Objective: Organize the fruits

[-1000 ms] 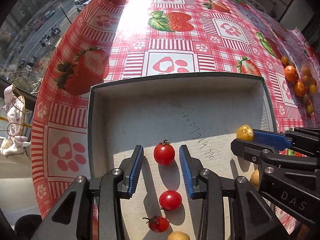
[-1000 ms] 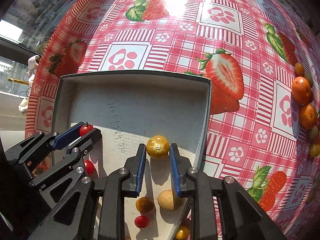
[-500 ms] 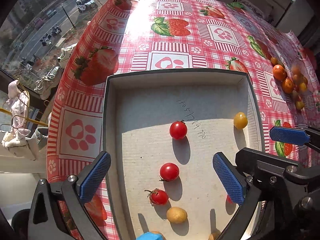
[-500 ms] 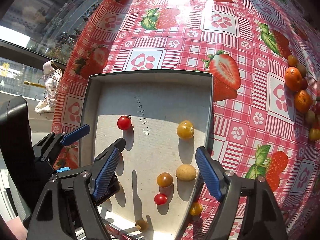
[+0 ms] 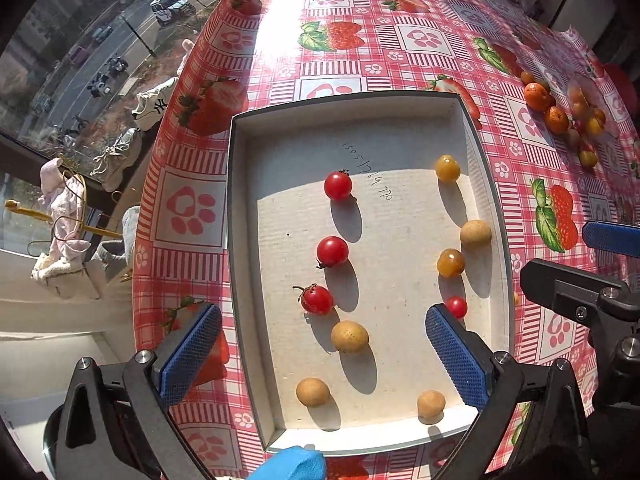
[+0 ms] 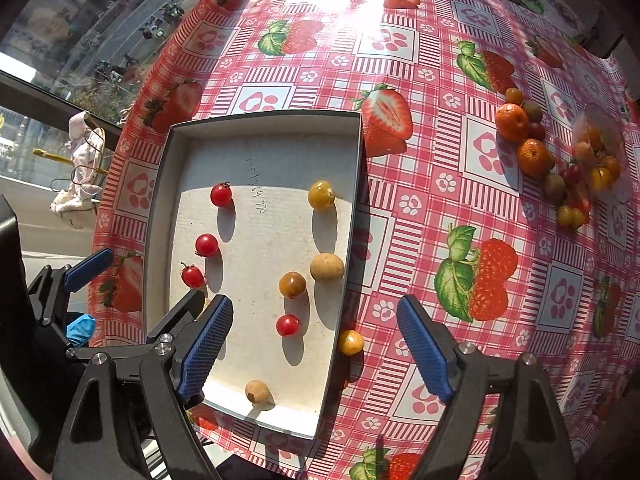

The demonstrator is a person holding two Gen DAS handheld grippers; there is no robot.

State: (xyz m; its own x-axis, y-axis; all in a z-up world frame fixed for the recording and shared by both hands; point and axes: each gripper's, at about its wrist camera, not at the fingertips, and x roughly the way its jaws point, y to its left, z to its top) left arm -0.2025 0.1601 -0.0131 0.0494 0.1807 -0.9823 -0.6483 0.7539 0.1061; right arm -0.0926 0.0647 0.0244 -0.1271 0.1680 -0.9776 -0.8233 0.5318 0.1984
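A shallow grey box [image 5: 236, 208] [image 6: 160, 200] holds red cherry tomatoes [image 5: 338, 185] [image 6: 221, 195] in a left column and yellow tomatoes [image 5: 447, 168] [image 6: 321, 195] and tan round fruits [image 5: 475, 233] [image 6: 327, 266] on the right. My left gripper [image 5: 320, 352] is open and empty above the box's near end. My right gripper [image 6: 316, 344] is open and empty, straddling the box's right wall. A yellow tomato [image 6: 350, 342] lies outside that wall. A pile of oranges [image 6: 511, 122] [image 5: 538, 96] and small fruits sits far right.
The table has a red checked strawberry cloth [image 6: 460, 208]. Its left edge [image 5: 176, 128] drops off beside a window over a street. A clear bag [image 6: 600, 148] lies with the fruit pile. A blue-gloved hand [image 5: 292, 466] shows at the near edge.
Both grippers opened, leaving a red tomato and a yellow tomato in the box, then pulled back and up. More of the box and its fruits now shows.
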